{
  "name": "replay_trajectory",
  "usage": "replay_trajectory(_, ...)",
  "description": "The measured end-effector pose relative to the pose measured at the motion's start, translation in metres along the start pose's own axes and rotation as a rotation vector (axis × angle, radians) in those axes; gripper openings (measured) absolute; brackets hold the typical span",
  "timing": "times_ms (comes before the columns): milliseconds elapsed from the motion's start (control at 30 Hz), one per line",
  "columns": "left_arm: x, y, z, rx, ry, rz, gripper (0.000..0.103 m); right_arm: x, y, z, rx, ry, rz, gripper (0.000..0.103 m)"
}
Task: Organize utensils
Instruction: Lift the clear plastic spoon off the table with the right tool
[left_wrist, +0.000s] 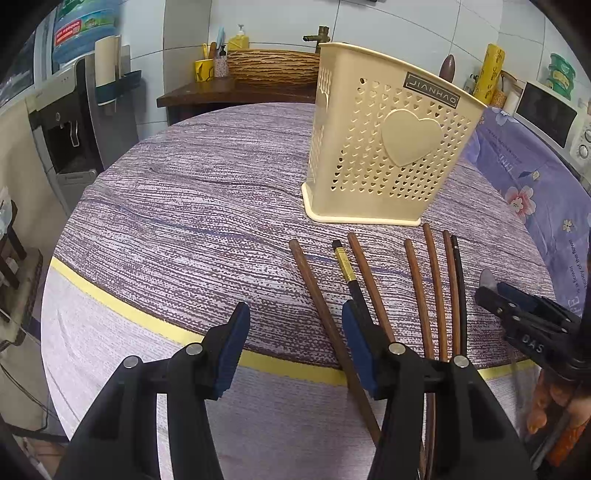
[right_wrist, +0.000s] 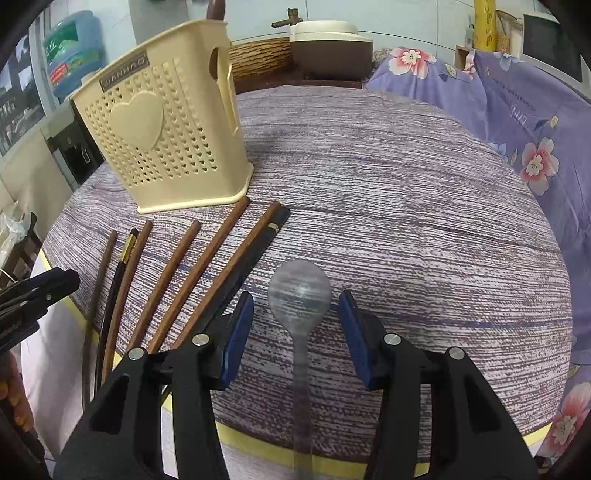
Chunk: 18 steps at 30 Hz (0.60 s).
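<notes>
Left wrist view: left gripper spread wide, nothing between the blue pads, hanging over the near edge of the round table in its purple-striped cloth. Cream perforated utensil holder upright toward the far right of the surface, heart emblem facing the camera. Row of brown chopsticks and a black chopstick with gold band lying just in front of the holder, running back past the near edge; leftmost brown stick passing between the open jaws, untouched. Right gripper at the right edge, state unreadable here. Right wrist view: right gripper likewise wide open, holding nothing, straddling a translucent spoon lying flat near the near edge, bowl pointing away. Chopsticks fanned left of the spoon, holder beyond them at far left.
</notes>
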<state>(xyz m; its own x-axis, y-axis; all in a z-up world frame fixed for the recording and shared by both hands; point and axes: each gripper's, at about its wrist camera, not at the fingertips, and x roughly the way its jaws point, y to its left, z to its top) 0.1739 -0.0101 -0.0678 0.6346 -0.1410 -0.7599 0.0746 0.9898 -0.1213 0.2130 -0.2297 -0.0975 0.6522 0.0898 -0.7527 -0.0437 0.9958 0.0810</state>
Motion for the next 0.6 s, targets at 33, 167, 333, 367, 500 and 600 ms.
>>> replay_trajectory(33, 0.0, 0.0, 0.0, -0.001, 0.001, 0.0, 0.052, 0.001, 0.002, 0.001, -0.003, 0.0, -0.009, 0.049)
replay_trajectory(167, 0.002, 0.0, 0.0, -0.002, 0.005, 0.0, 0.052, 0.007, 0.01, 0.005, -0.026, 0.0, -0.05, 0.037)
replay_trajectory(333, 0.004, -0.001, 0.0, 0.003, 0.01, 0.005, 0.052, 0.003, 0.002, 0.005, 0.001, -0.004, 0.004, 0.037)
replay_trajectory(367, 0.004, -0.001, 0.0, 0.002, 0.011, 0.004, 0.052, -0.002, -0.001, 0.003, 0.012, -0.016, 0.022, 0.037)
replay_trajectory(500, 0.005, 0.0, 0.004, -0.001, 0.015, 0.006, 0.052, -0.037, -0.006, 0.004, 0.032, -0.103, 0.064, 0.037)
replay_trajectory(600, 0.009, -0.001, 0.009, -0.004, 0.025, 0.004, 0.052, -0.076, -0.007, 0.007, 0.039, -0.191, 0.086, 0.037)
